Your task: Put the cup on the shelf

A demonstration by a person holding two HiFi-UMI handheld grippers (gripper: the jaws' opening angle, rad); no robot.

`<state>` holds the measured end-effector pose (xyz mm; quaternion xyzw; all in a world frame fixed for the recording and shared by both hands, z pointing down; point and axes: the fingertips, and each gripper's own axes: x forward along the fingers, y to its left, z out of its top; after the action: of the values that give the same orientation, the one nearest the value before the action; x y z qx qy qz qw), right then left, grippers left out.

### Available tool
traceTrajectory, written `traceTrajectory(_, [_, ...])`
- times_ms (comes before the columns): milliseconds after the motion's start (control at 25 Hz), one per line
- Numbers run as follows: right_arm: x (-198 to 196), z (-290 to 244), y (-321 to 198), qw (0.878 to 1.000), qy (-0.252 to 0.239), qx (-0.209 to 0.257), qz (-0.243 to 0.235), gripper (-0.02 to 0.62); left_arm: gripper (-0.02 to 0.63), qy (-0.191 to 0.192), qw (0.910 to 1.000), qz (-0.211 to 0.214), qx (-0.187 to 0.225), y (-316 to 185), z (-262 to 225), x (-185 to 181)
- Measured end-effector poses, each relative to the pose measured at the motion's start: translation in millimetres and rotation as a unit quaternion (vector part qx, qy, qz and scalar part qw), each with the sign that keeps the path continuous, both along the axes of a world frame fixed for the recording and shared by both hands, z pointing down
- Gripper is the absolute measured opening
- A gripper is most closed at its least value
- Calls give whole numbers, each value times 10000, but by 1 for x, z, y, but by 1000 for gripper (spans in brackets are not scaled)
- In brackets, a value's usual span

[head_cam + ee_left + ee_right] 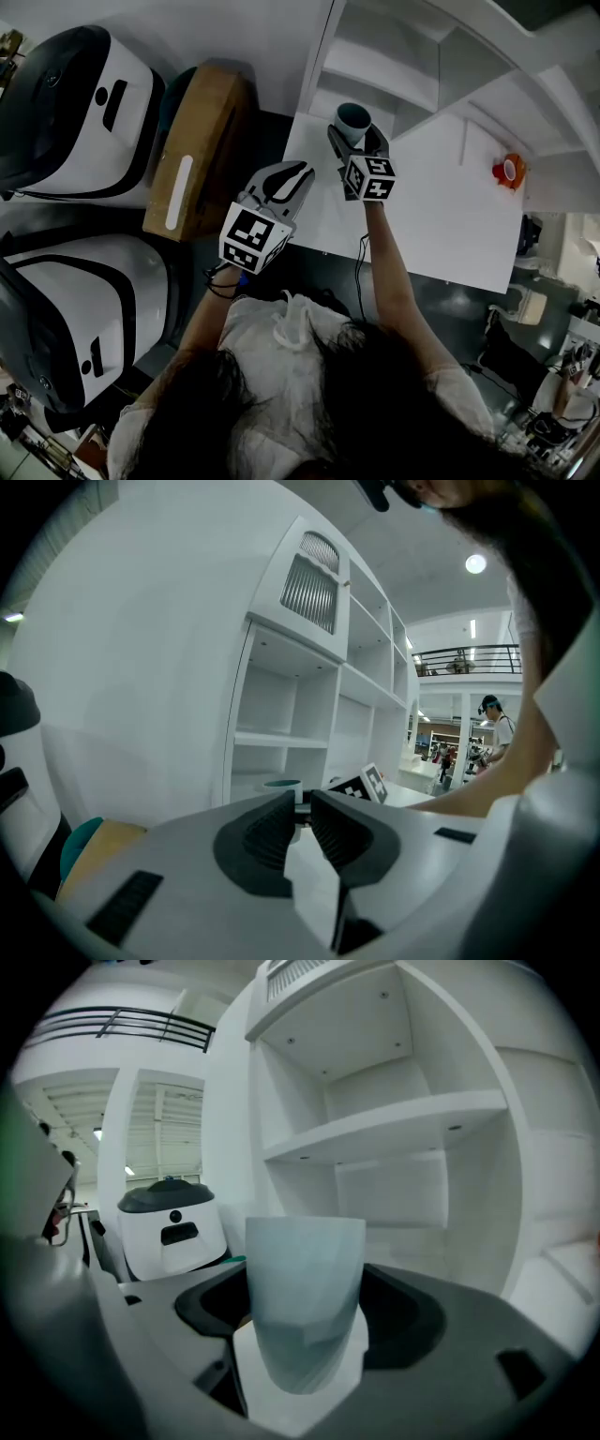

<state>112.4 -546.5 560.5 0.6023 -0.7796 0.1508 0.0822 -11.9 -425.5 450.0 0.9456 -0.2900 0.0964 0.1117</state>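
Observation:
A pale blue-grey cup (305, 1293) stands upright between the jaws of my right gripper (309, 1321), which is shut on it. In the head view the cup (353, 120) is held at the far left end of the white table (441, 202), in front of the white shelf unit (394, 70). My left gripper (281, 183) hovers over the table's left edge, jaws nearly together with nothing between them. From the left gripper view, that gripper (302, 832) points at the cup (281, 787) and the shelf's lower compartments (281, 733).
Two large white-and-black machines (70, 103) stand at the left, with a tan box (192, 150) beside them. A small orange object (509, 171) sits at the table's right end. Open shelf compartments (394, 1129) rise ahead of the cup. People stand far off (492, 728).

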Motion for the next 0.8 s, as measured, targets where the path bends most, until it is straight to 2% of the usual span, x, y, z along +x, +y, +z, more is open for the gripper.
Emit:
traceTrajectory(200, [9,13,-49,9998,-12,-55,179,361,64,-71,10000,12,-50,-16,8,-5])
traceTrajectory(400, [7,21,-89,10000,-33,-68,64,360,64,-110,9998,-101,-154,-30,17,-14])
traceTrajectory(520, [12,27,-109,9998,78,-71,159,360,64,-138,9995,-179,-231,-34,22,-20])
traceTrajectory(800, [20,32,-146,9993,-20,-79,371,360,64,-236,9986,-327,-333,-40,32,-32])
